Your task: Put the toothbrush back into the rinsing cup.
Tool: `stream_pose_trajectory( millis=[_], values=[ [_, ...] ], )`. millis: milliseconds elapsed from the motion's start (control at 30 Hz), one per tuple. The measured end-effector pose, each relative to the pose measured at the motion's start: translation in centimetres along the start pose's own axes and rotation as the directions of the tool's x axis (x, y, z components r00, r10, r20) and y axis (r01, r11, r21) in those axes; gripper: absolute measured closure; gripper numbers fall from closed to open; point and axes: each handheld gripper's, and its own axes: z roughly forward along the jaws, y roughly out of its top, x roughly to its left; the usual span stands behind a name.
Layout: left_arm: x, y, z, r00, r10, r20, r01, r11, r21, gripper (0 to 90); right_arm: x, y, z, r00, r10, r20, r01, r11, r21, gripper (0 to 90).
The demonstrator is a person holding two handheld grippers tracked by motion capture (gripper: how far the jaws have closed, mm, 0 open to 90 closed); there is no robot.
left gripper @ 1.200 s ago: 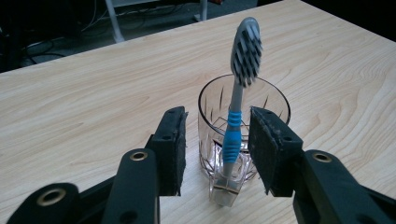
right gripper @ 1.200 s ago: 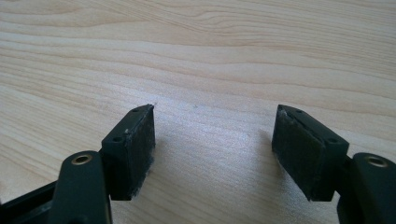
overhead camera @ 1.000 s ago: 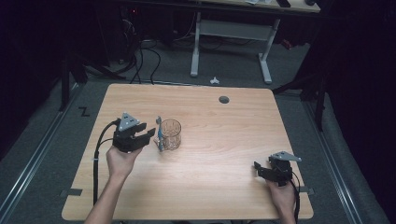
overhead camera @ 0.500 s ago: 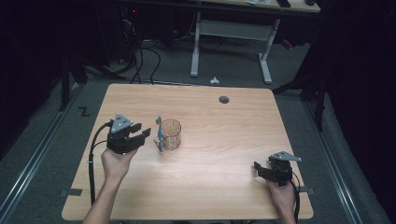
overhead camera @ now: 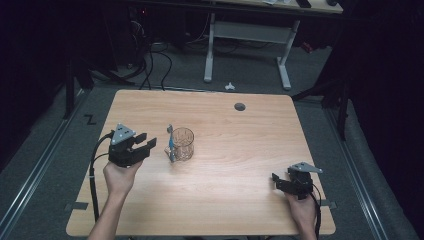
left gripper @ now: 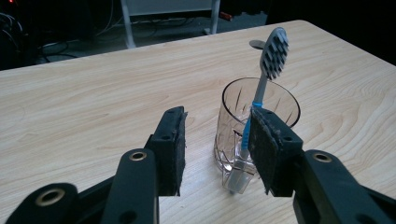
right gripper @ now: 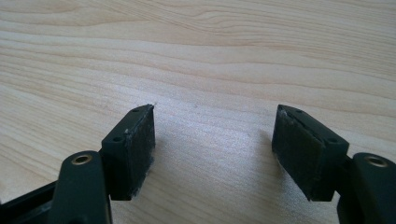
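Since its jaws stand apart with nothing between them, the left hand-held gripper (overhead camera: pixel 148 145) near the worktop's (overhead camera: pixel 240 150) left edge looks lined up on the toothbrush (left gripper: pixel 261 88), not gripping it. That toothbrush leans bristles-up against the outside of the clear glass (overhead camera: pixel 182 144), left of the worktop's middle, an easy stem to pinch. Well apart, by the right front corner, the right hand-held gripper (overhead camera: pixel 281 182) rests low, jaws apart and empty. Around the pale wood lie dark floor, cables and a desk frame (overhead camera: pixel 247 37).
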Motion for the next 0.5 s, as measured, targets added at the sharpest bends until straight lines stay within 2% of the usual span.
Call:
stream_pose_trajectory(
  millis=[500],
  values=[
    [0.6,-0.5,-1.0,0.9997,-0.019,-0.012,0.019,0.9997,-0.012,56.6,0.0,0.0,0.0,1.0000,0.001,0.000,-0.001,1.000,0.000,30.4]
  ],
)
